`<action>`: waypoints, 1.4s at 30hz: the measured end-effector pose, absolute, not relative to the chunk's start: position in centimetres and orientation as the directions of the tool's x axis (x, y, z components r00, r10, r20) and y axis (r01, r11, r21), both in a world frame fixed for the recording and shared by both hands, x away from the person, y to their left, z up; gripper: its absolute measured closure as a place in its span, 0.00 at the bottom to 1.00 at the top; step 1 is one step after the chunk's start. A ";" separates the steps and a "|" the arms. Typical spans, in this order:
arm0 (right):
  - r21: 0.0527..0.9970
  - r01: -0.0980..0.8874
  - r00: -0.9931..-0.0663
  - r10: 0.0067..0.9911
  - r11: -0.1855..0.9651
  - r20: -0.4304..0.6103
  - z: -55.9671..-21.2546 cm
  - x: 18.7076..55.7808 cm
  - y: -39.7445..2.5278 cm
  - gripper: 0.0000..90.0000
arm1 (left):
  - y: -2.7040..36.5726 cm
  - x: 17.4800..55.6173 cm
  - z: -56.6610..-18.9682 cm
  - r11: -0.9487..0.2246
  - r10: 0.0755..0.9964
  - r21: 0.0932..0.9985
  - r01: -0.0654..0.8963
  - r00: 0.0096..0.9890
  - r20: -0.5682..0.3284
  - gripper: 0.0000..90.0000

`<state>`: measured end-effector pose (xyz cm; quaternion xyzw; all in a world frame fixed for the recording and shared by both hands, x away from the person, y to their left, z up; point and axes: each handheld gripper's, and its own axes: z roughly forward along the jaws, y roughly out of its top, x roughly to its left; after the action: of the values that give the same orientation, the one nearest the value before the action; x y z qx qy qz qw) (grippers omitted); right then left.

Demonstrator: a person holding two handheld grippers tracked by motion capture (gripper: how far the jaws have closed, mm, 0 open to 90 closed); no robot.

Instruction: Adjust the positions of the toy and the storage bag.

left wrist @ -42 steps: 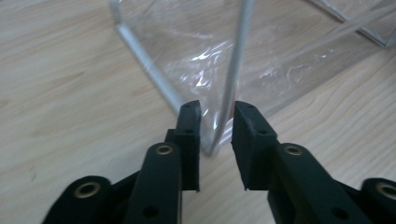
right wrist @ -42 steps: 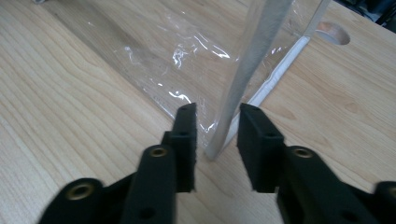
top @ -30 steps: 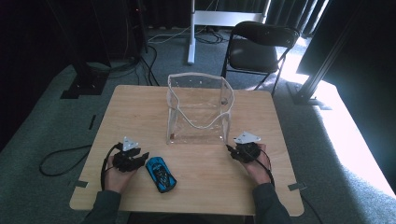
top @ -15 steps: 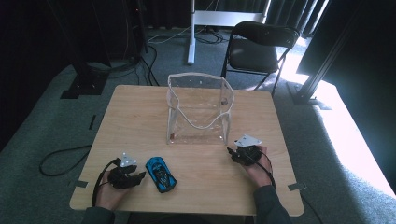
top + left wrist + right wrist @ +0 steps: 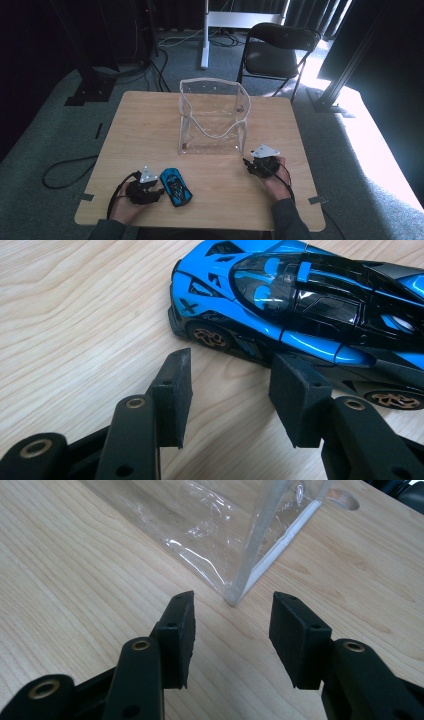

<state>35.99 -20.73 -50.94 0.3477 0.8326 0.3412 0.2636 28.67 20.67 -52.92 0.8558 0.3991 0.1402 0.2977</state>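
Your left gripper (image 5: 227, 390): jaws apart w/ a clear gap, holding nothing; low over the table (image 5: 150, 125), near-left corner area in high view (image 5: 145, 189)
Toy car (image 5: 310, 305): blue & black, gold wheels, on its wheels on the wood; just ahead of your left jaws, right jaw tip close by its side sill, can't tell if touching; in high view (image 5: 176, 186) it sits just right of that gripper
Your right gripper (image 5: 230, 625): jaws spread too, nothing between them; near the right edge in high view (image 5: 261, 164)
Clear bag (image 5: 214, 117): upright mid-table, mouth open at top; its bottom corner (image 5: 235, 597) is just beyond your right jaws, not gripped
Car vs bag: well apart
Chair (image 5: 277, 52): on floor behind table
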 end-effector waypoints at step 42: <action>0.757 0.405 -0.617 0.764 0.513 -0.188 -51.1 35.7 -21.5 0.58 | 8.5 29.6 -53.2 -0.583 0.586 0.654 0.483 0.807 -0.073 0.66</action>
<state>35.74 -21.49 -51.06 0.3521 0.8302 0.3455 0.2597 29.59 8.51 -53.24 0.8863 0.3015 0.0757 0.3432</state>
